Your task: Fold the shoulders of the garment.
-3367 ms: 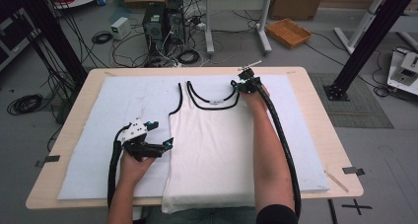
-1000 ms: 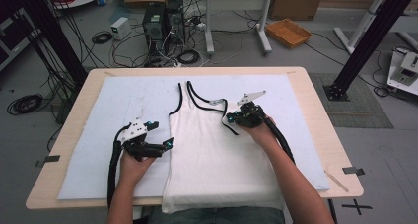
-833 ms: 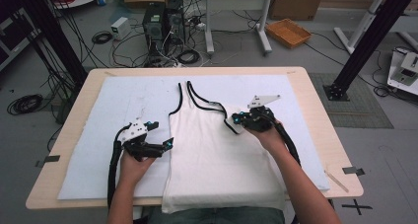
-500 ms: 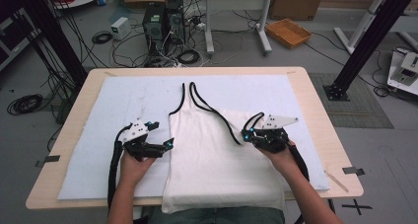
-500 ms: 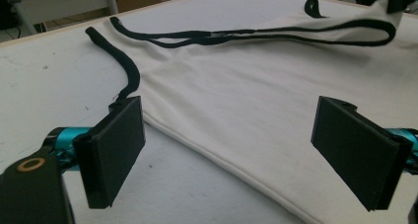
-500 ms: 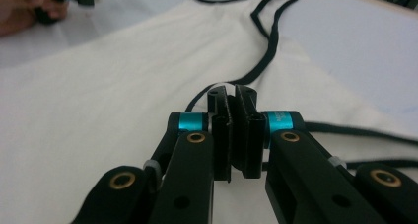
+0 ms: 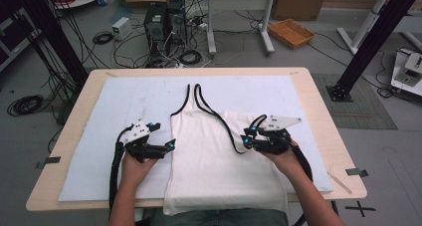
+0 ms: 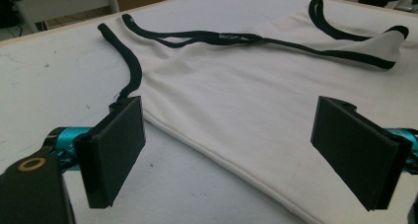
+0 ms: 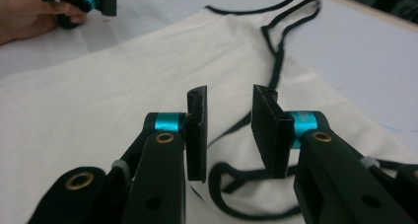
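A white tank top (image 7: 214, 161) with black trim lies flat on the white mat (image 7: 124, 101). Its right shoulder strap (image 7: 226, 131) is folded down across the body and ends in a loop (image 9: 246, 204). My right gripper (image 7: 246, 139) hovers over that loop at the top's right side. Its jaws have just been opening and stand a little apart (image 9: 229, 130), with nothing pressed between the pads. At the top's left edge (image 8: 236, 86) my left gripper (image 7: 169, 145) rests low, jaws wide open (image 8: 226, 150) and empty. The left strap (image 8: 128, 66) runs away from it.
The mat covers most of the wooden table (image 7: 318, 111). Tape marks sit by the near corners (image 7: 356, 171). Beyond the far edge are floor cables, a computer tower (image 7: 159, 22) and an orange tray (image 7: 291, 33).
My right gripper came from the far shoulder toward the near right, dragging the strap over the top's body, then its jaws parted. The left gripper stayed put.
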`<state>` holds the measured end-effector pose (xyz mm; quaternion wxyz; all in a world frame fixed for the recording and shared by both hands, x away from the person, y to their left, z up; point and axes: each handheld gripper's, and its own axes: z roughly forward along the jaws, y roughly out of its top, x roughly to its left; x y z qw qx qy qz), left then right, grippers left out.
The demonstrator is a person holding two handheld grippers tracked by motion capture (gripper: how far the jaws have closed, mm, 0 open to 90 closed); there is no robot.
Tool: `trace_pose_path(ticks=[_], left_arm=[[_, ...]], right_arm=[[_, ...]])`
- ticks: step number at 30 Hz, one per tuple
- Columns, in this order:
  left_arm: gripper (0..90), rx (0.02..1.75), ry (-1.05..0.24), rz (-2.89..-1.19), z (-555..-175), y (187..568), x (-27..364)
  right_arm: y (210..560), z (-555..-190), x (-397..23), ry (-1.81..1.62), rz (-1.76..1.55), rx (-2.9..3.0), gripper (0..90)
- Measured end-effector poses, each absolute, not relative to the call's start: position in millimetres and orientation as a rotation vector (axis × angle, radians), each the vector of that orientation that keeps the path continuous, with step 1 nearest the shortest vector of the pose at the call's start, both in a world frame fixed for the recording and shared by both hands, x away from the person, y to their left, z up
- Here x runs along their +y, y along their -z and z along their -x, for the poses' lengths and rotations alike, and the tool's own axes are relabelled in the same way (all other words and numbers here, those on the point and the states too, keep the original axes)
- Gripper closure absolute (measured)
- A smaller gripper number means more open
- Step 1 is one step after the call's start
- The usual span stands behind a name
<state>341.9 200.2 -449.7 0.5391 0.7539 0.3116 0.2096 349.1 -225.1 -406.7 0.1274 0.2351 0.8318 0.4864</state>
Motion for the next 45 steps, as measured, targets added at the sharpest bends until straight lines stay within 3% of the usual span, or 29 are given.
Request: trace_pose_path(ticks=[5,15,16,17,21,24,25,30,45], left_arm=[[13.3,0.741,-0.493,-1.787,-341.7,449.7,201.2],[13.3,0.749,-0.503,-1.790,-341.9,449.6,200.4],[13.3,0.751,-0.503,-1.792,-341.9,449.4,200.4],[13.3,0.755,-0.498,-1.789,-342.0,449.3,200.5],[13.2,0.780,-0.454,-1.804,-346.1,445.0,198.9],[13.2,0.798,-0.437,-1.813,-350.7,439.6,195.3],[13.2,0.830,-0.422,-1.814,-365.4,427.9,188.3],[13.2,0.855,-0.384,-1.818,-394.2,417.3,177.8],[13.2,0.970,-0.289,-1.903,-478.9,420.1,151.3]], right_arm=[[425.2,-366.0,-210.1,-1.255,-0.717,2.562,71.0],[447.2,-345.4,-223.8,-1.176,-0.694,2.601,70.4],[447.1,-342.7,-224.4,-1.169,-0.695,2.584,62.3],[447.1,-342.7,-224.4,-1.169,-0.695,2.584,62.3],[443.5,-336.7,-235.9,-1.280,-0.738,2.454,39.7],[440.9,-335.3,-243.4,-1.339,-0.773,2.397,36.0],[440.8,-338.0,-255.7,-1.411,-0.856,2.328,29.6],[448.0,-340.0,-265.8,-1.456,-0.959,2.272,23.4],[449.8,-337.9,-274.0,-1.542,-1.005,2.179,22.2]])
